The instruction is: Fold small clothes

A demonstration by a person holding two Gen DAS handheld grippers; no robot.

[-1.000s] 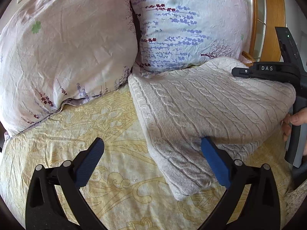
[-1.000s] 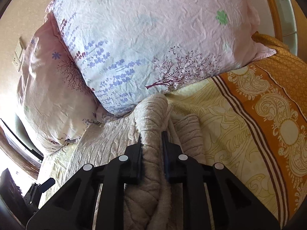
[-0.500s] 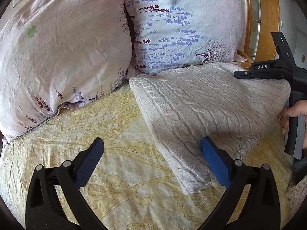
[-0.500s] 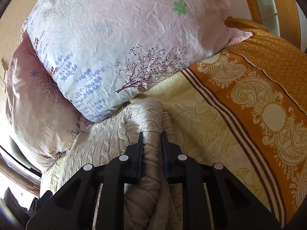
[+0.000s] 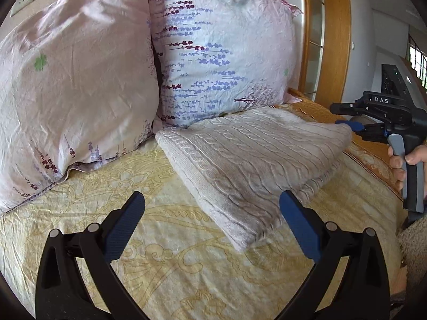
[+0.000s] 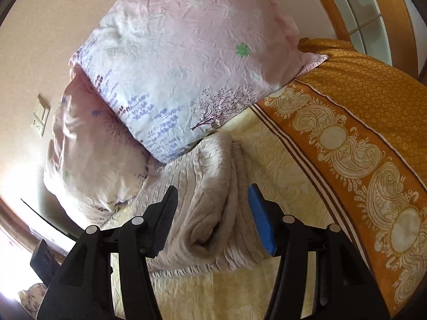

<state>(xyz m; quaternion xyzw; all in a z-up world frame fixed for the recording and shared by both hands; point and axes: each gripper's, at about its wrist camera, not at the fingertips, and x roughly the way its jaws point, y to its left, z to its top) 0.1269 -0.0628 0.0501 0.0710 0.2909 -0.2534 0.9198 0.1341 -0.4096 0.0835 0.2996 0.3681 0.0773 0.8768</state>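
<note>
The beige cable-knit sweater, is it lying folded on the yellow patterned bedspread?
Yes, the beige cable-knit sweater lies folded in layers on the yellow patterned bedspread, beside two floral pillows.

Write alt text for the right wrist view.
The right gripper is opening around the edge of a folded beige cable-knit sweater, pads clear of it, on a yellow patterned bedspread. Two floral pillows lean behind.

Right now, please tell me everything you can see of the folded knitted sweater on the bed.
The sweater is pale beige cable knit, soft and thick, folded into a flat stacked rectangle. It lies on the yellow patterned bedspread, its far edge against the lavender-print pillow. The right gripper is opening, its pads off the knit, with the folded end between them. The left gripper stands open, not touching it.
</note>
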